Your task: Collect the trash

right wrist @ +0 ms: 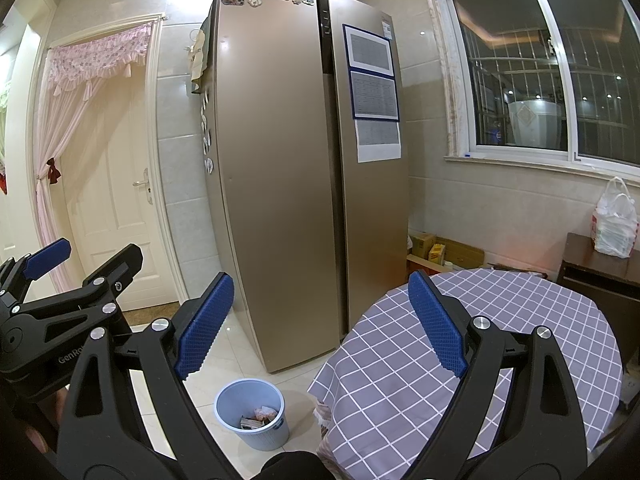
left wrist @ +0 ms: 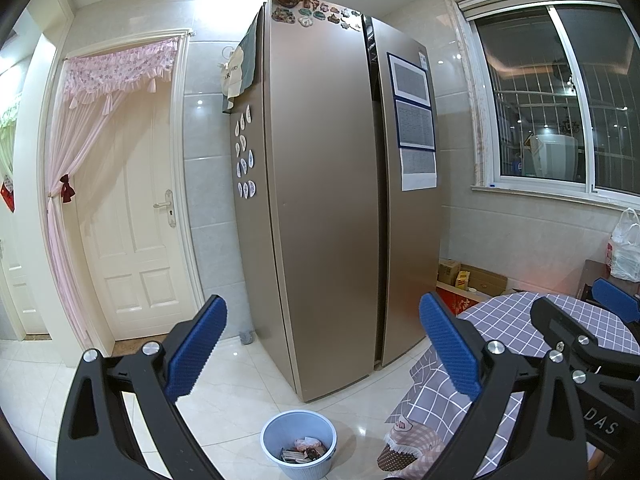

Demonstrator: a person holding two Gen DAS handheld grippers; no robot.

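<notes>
A pale blue bin (left wrist: pixel 280 428) (right wrist: pixel 236 396) stands on the tiled floor beside the fridge, with crumpled wrappers and paper (left wrist: pixel 305 450) (right wrist: pixel 260 417) at its bottom. My left gripper (left wrist: pixel 323 303) hangs open above the bin, and nothing lies between its blue pads (left wrist: pixel 196 348). To its right, my right gripper (right wrist: pixel 320 280) is held open just as wide and empty, with one blue pad (right wrist: pixel 438 324) over the table's checked cloth. Each gripper shows at the edge of the other's view: the right gripper (left wrist: pixel 580 320) and the left gripper (right wrist: pixel 60 272).
A tall gold two-door fridge (left wrist: pixel 328 200) (right wrist: pixel 280 184) fills the middle. A round table under a grey checked cloth (left wrist: pixel 516 320) (right wrist: pixel 512 312) stands on the right. A white door (left wrist: pixel 136 232) with a pink curtain is left. A white plastic bag (right wrist: pixel 614 224) sits on a dark cabinet, with cardboard boxes (right wrist: pixel 440 252) by the wall.
</notes>
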